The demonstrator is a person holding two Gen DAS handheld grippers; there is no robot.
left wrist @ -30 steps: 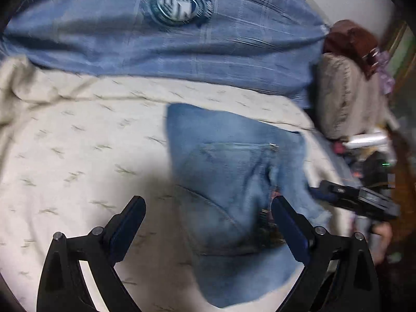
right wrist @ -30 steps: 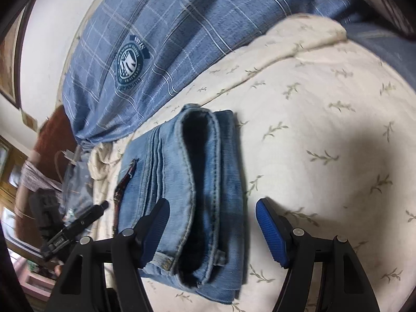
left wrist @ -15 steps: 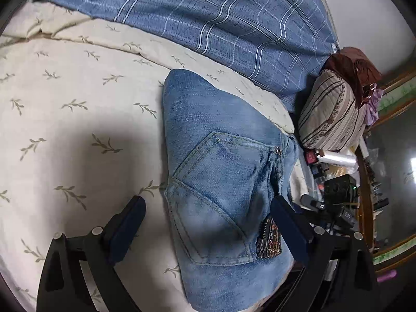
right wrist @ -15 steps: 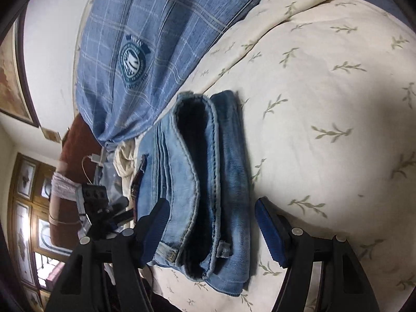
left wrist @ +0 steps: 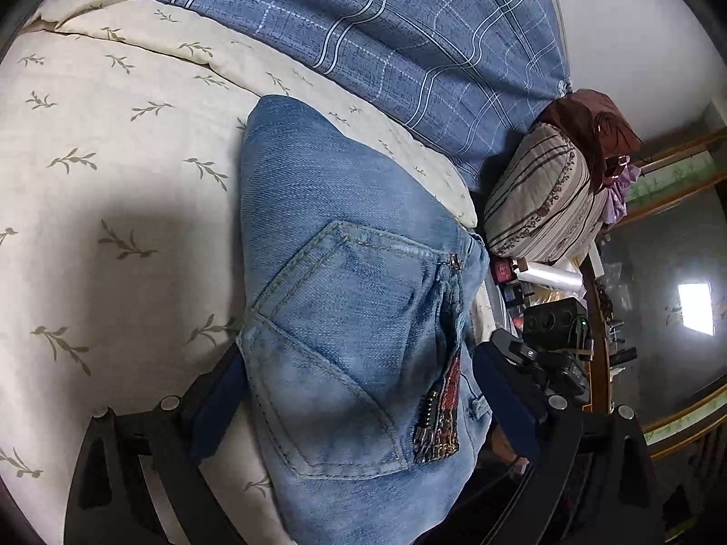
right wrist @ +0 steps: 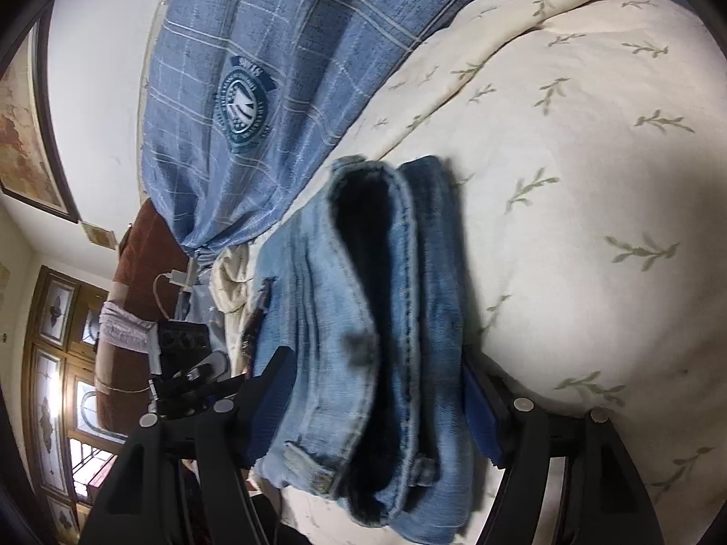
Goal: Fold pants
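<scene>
Folded blue jeans [left wrist: 345, 299] on leaf-print bedsheet [left wrist: 113, 172]. Left tool [left wrist: 359, 390] and right tool [right wrist: 377, 399]: each wide, straddling the bundle's ends, grip uncertain.

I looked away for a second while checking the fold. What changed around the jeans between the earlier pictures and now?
Both tongs closed in on the folded jeans: the left tongs now straddle the pocket end, the right tongs the hem end, fingers flanking the bundle. Whether the pads press yet is unclear. The jeans stayed folded in place on the leaf-print bedspread, beside the blue plaid cover.
</scene>
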